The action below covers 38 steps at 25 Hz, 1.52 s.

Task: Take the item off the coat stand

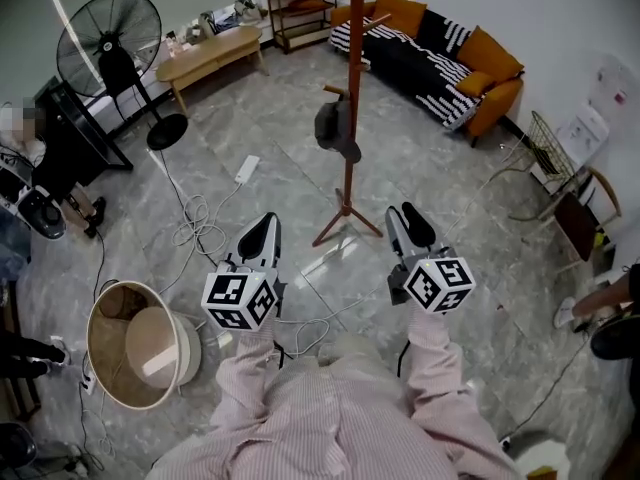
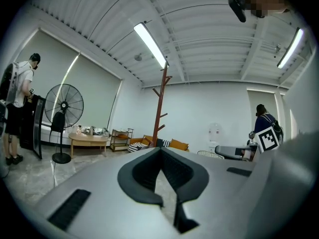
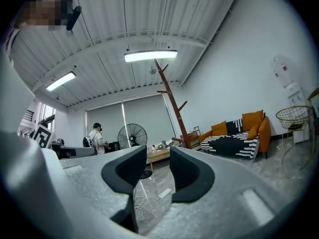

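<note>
A brown wooden coat stand [image 1: 351,98] rises from the grey floor in the middle of the head view. A dark hat [image 1: 336,128] hangs from a peg on its left side. My left gripper [image 1: 258,238] is held low, short of the stand's feet and to their left. Its jaws are shut with nothing in them [image 2: 160,152]. My right gripper [image 1: 410,226] is just right of the feet, open with a clear gap and nothing between the pads [image 3: 158,151]. The stand [image 2: 160,108] shows ahead in the left gripper view. In the right gripper view the stand [image 3: 172,103] shows too.
White cables and a power strip [image 1: 247,168] lie on the floor left of the stand. A round bin [image 1: 140,343] sits near left. A standing fan [image 1: 108,30], a low wooden table [image 1: 210,53] and an orange sofa [image 1: 440,53] line the back. A person [image 1: 30,168] stands far left.
</note>
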Available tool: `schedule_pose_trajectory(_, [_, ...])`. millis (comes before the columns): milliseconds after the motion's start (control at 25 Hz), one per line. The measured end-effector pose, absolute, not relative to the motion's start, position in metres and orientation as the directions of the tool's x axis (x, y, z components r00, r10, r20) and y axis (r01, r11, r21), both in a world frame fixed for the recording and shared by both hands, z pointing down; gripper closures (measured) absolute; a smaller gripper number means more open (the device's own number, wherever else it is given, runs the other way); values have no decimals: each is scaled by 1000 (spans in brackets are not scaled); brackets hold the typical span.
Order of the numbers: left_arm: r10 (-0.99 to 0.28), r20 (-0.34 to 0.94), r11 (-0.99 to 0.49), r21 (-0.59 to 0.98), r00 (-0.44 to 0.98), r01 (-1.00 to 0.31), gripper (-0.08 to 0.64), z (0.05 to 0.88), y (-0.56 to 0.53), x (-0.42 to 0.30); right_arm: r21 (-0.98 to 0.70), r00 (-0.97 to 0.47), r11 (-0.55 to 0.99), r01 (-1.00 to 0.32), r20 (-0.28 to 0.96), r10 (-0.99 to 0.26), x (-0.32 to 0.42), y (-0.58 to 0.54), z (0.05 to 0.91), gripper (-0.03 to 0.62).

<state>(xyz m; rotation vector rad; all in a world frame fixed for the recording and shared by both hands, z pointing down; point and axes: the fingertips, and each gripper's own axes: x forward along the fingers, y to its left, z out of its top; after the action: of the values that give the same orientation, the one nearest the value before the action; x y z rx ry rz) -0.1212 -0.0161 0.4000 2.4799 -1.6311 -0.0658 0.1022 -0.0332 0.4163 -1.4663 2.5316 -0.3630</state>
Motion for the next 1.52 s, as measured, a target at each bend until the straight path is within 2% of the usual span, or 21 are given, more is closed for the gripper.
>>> schedule_pose_trajectory(400, [-910,97,-380,191,403,-905,558,420,-90,-115,-318,-501,474,-821,1,-866,102,-115,437,461])
schedule_pose_trajectory(1000, [-924,170,-296,253,343,-921,558,446,-236,-110,-323,-622,558,-764,138,-771,72,-289,480,460])
schedule_pose_trajectory(1520, [-913,246,-245,310,326,-919,558,474,-295,-109,-320,-656,582,-747,217,-723,44,-358,509,456])
